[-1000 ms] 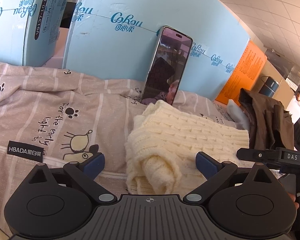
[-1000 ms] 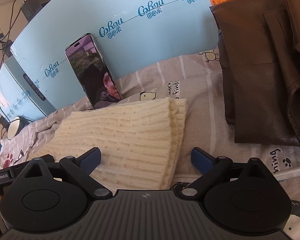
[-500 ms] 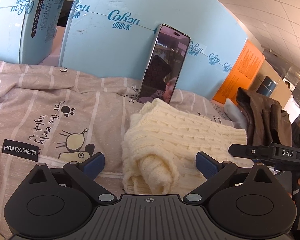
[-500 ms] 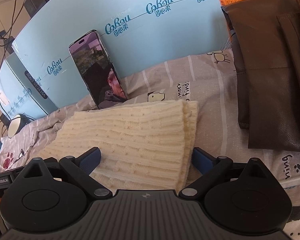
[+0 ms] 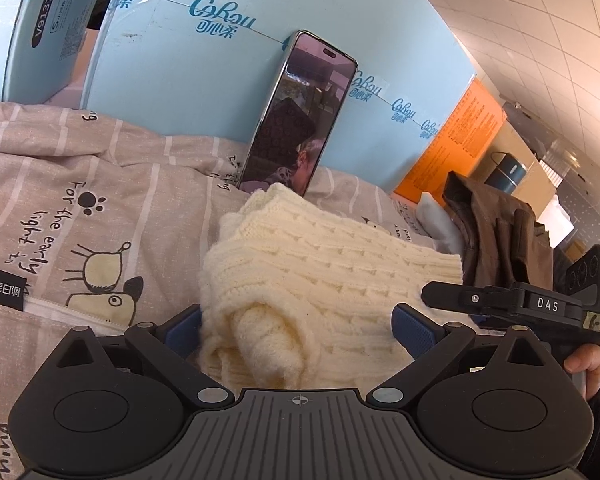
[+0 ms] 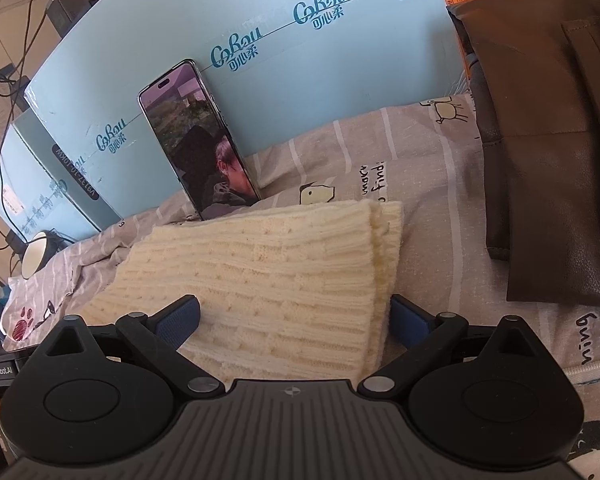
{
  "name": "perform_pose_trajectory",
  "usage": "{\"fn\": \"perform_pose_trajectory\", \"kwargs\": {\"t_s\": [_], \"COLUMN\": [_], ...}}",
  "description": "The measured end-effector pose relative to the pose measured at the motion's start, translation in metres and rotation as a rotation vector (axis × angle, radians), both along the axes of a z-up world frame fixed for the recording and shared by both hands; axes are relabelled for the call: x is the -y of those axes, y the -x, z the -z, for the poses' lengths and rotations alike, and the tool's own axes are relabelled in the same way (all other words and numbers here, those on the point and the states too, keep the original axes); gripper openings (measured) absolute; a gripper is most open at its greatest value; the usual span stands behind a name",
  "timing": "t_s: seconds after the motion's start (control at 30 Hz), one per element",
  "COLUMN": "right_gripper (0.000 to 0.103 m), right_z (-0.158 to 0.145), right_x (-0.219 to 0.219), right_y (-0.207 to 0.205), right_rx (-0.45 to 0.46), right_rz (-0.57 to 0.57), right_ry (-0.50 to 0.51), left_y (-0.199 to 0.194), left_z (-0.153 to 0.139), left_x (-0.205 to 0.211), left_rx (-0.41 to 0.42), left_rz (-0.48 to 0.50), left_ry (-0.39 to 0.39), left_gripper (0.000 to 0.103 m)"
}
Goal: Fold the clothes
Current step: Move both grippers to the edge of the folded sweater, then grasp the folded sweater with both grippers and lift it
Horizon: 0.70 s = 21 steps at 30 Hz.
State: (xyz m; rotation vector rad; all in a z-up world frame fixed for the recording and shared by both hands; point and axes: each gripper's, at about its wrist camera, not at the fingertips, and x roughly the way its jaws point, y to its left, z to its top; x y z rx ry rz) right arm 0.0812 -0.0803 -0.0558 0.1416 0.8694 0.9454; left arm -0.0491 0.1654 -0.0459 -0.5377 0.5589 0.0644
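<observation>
A cream cable-knit sweater (image 5: 312, 276) lies folded on the striped bedspread (image 5: 80, 200); it also shows in the right wrist view (image 6: 260, 276). My left gripper (image 5: 298, 326) is open, its blue pads on either side of the sweater's bunched left end, where a rolled sleeve sticks out. My right gripper (image 6: 296, 318) is open over the sweater's right end, one pad on the knit and the other just past its edge. The right gripper's body shows in the left wrist view (image 5: 512, 304).
A phone (image 5: 300, 120) leans upright against light-blue boxes (image 5: 188, 72) just behind the sweater. A folded brown leather garment (image 6: 548, 128) lies to the right. A white lamp (image 6: 36, 256) and cables sit far left. An orange box (image 5: 452, 148) stands behind.
Both grippers have moved in closer over the sweater's ends and stayed open. The sweater has not moved.
</observation>
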Motion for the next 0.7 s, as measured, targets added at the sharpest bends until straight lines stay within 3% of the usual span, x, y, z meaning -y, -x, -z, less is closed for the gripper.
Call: {"fn": "perform_pose_trajectory", "kwargs": {"t_s": [0.17, 0.27, 0.37, 0.43, 0.53, 0.7], "right_gripper": [0.098, 0.089, 0.078, 0.060, 0.037, 0.030], "right_z": [0.002, 0.002, 0.002, 0.001, -0.003, -0.017], "right_x": [-0.002, -0.004, -0.005, -0.003, -0.001, 0.002], "right_y": [-0.003, 0.000, 0.003, 0.003, 0.007, 0.018], "right_rx": [-0.056, -0.092, -0.087, -0.094, -0.085, -0.053], "right_rz": [-0.037, -0.079, -0.090, -0.096, -0.128, -0.149], "right_ry": [-0.045, -0.077, -0.088, -0.106, -0.143, -0.193], "left_y": [-0.005, -0.007, -0.006, -0.005, -0.003, 0.004], "left_z": [0.002, 0.003, 0.004, 0.005, 0.003, -0.003], "left_x": [0.000, 0.001, 0.002, 0.000, 0.001, -0.001], "left_rx": [0.022, 0.032, 0.040, 0.048, 0.072, 0.114], "left_rz": [0.009, 0.010, 0.005, -0.005, -0.003, 0.007], "left_ry": [0.032, 0.025, 0.012, 0.009, -0.005, 0.011], "left_gripper": [0.099, 0.097, 0.080, 0.063, 0.048, 0.037]}}
